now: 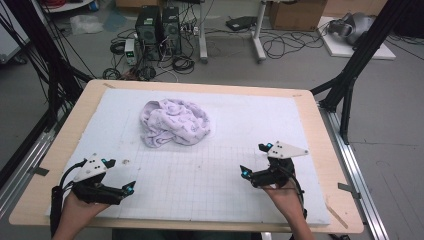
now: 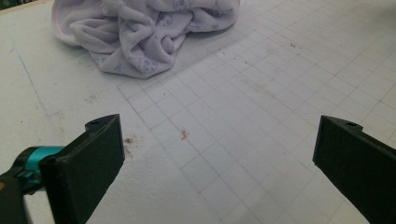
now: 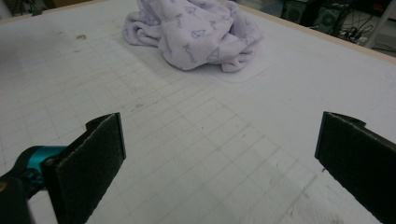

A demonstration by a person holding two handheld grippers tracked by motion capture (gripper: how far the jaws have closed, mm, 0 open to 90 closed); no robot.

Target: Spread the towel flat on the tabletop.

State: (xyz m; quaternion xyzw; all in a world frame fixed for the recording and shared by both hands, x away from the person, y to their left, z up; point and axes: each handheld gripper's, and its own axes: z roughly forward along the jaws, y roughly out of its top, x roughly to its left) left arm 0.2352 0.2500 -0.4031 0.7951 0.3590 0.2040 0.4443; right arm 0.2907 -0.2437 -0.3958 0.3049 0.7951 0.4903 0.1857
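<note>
Fingers (image 2: 93, 154) of the left gripper (image 1: 121, 176) stand wide apart with nothing between them, and the right gripper (image 1: 254, 159) has its fingers (image 3: 95, 156) spread just as wide, also empty. Neither touches the cloth (image 1: 174, 122).

That cloth is a pale lilac, fleecy piece with a small printed pattern, crumpled into a loose heap of folds. It lies on the white mat (image 1: 215, 185) toward the far side, a little left of the middle, at the far edge of the faint square grid drawn there. In the left gripper view the cloth (image 2: 140, 32) sits at the top, ahead of the jaws and somewhat to their left, well apart from them. In the right gripper view the cloth (image 3: 194, 30) lies at the top centre, again well apart.

Both grippers hover low near the mat's near edge, the left one at the near left, the right one at the near right, each held in a hand (image 1: 75, 207) coming in from below. The mat (image 2: 261, 107) shows small brownish specks and scuffs.

Under the mat is a light wooden table (image 1: 332, 150). Beyond it, on the grey floor (image 1: 390, 125), stand two dark computer towers (image 1: 159, 27) amid tangled cables (image 1: 280, 45), with cardboard boxes (image 1: 297, 14) farther back.
</note>
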